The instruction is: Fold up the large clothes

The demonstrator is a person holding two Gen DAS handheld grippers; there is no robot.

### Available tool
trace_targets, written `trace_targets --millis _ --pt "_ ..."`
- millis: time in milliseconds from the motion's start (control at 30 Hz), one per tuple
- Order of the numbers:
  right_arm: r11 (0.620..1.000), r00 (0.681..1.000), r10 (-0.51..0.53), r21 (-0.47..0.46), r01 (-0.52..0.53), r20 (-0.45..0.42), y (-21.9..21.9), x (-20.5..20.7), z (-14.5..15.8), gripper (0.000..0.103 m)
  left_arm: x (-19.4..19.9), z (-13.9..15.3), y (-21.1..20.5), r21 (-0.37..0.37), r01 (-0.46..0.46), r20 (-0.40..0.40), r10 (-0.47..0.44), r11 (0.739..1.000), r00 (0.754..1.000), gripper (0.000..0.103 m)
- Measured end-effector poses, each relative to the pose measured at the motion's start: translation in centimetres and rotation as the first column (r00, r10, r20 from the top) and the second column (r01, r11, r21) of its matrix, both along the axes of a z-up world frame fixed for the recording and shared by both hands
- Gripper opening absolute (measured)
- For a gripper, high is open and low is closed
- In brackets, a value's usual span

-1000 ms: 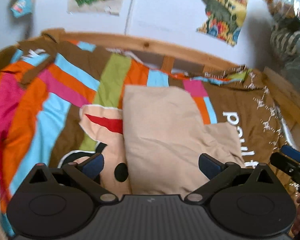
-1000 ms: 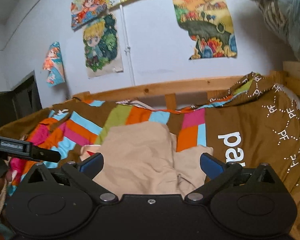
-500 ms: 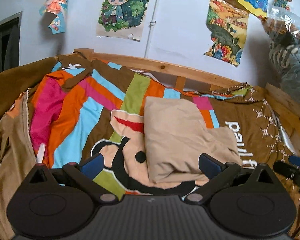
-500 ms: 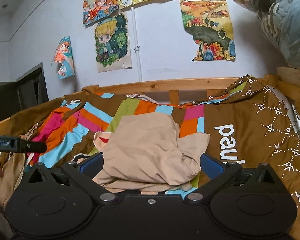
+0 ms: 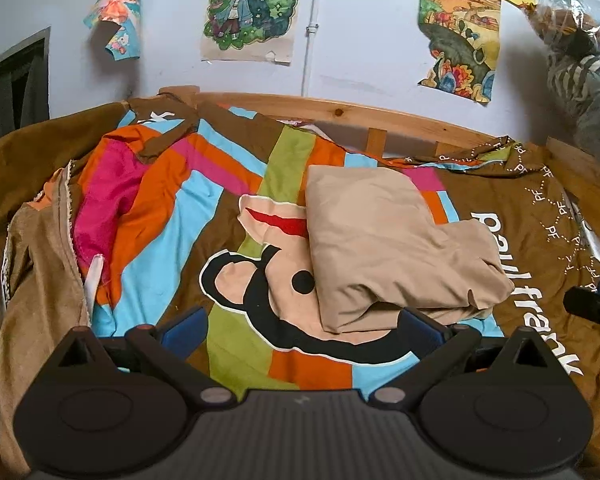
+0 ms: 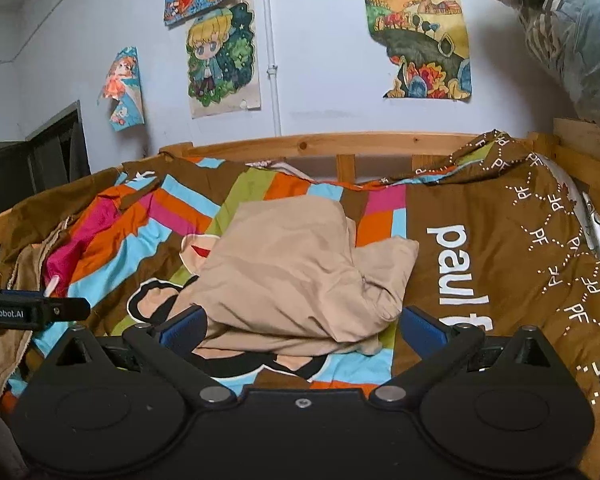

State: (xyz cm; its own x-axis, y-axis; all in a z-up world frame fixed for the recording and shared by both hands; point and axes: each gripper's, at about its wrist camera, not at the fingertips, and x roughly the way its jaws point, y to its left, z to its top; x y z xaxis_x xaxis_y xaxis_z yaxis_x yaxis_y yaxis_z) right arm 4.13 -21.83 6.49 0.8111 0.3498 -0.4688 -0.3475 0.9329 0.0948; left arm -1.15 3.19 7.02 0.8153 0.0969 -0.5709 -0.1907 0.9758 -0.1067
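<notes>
A beige garment point(image 5: 392, 248) lies folded into a thick bundle in the middle of the bed, resting on the colourful cover; it shows as a rumpled beige garment point(image 6: 300, 268) in the right wrist view. My left gripper point(image 5: 302, 326) is open, held back from the bundle's near edge with nothing between its fingers. My right gripper point(image 6: 302, 324) is open too, a little short of the bundle's near edge. The right gripper's tip point(image 5: 592, 306) pokes in at the right of the left wrist view, and the left gripper's body point(image 6: 32, 312) at the left of the other.
The bed cover point(image 5: 180, 216) is striped in bright colours with a cartoon monkey and brown areas with white lettering point(image 6: 460, 268). A wooden bed rail point(image 6: 340, 142) runs along the far side below a postered wall. Bagged bundles point(image 6: 572, 32) hang at upper right. Brown cloth point(image 5: 32, 264) is heaped at left.
Both grippers have drawn back and risen from the beige bundle, so more of the bed and wall shows. The bundle stays where it lay; both grippers remain open.
</notes>
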Motion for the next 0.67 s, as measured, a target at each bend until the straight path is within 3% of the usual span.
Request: trace_targets --millis 667 --pt "1.0 1.0 -0.006 0.002 0.006 -0.024 -0.23 0.08 -0.41 0.102 0.08 -0.57 0.76 -0.032 -0.006 -0.022 0.006 0.999 1.0 0.102"
